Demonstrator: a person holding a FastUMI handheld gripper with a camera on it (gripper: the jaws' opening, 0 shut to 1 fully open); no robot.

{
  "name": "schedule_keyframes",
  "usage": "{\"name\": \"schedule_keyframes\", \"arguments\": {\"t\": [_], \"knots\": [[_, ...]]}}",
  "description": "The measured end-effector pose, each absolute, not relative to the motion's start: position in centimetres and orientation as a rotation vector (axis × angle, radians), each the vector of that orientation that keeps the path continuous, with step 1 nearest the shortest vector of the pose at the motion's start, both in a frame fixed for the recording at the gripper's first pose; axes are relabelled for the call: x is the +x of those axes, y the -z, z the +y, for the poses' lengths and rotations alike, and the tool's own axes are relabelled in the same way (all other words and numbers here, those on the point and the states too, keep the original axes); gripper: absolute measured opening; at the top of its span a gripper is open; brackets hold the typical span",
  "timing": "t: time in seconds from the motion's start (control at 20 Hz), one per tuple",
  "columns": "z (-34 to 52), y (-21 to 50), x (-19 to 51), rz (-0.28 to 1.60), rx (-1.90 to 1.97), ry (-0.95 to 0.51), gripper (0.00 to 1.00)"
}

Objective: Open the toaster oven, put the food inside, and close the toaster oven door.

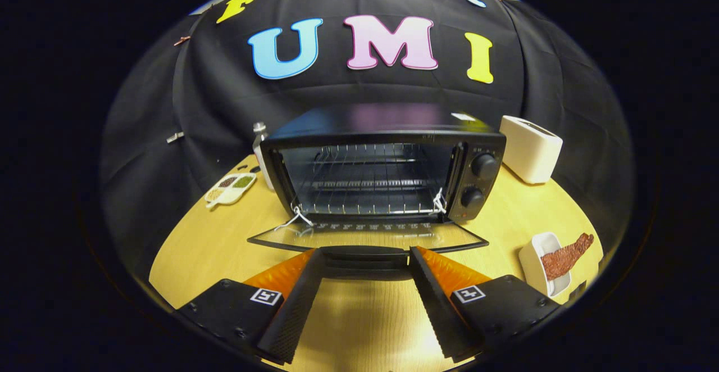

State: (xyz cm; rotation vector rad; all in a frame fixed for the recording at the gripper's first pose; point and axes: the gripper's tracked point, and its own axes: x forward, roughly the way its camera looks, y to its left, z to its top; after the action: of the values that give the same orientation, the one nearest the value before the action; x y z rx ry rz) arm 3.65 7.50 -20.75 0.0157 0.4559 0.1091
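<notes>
Gripper (365, 257) wide (at door handle (365, 255)).

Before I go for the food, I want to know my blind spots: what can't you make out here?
- Grey bottle: mostly hidden behind the black toaster oven.
- Reddish-brown food strip in the white rectangular dish: what kind of food it is can't be told.
- Black bar handle of the open glass door: whether the open black fingers touch it.
</notes>
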Motion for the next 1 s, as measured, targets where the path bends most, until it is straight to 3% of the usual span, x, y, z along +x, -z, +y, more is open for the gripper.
{"name": "schedule_keyframes", "arguments": {"t": [0.5, 1.0], "knots": [[5.5, 24.9, 0.0, 0.570, -0.008, -0.126, 0.98], [-0.3, 14.9, -1.3, 0.443, -0.020, -0.093, 0.99]]}}
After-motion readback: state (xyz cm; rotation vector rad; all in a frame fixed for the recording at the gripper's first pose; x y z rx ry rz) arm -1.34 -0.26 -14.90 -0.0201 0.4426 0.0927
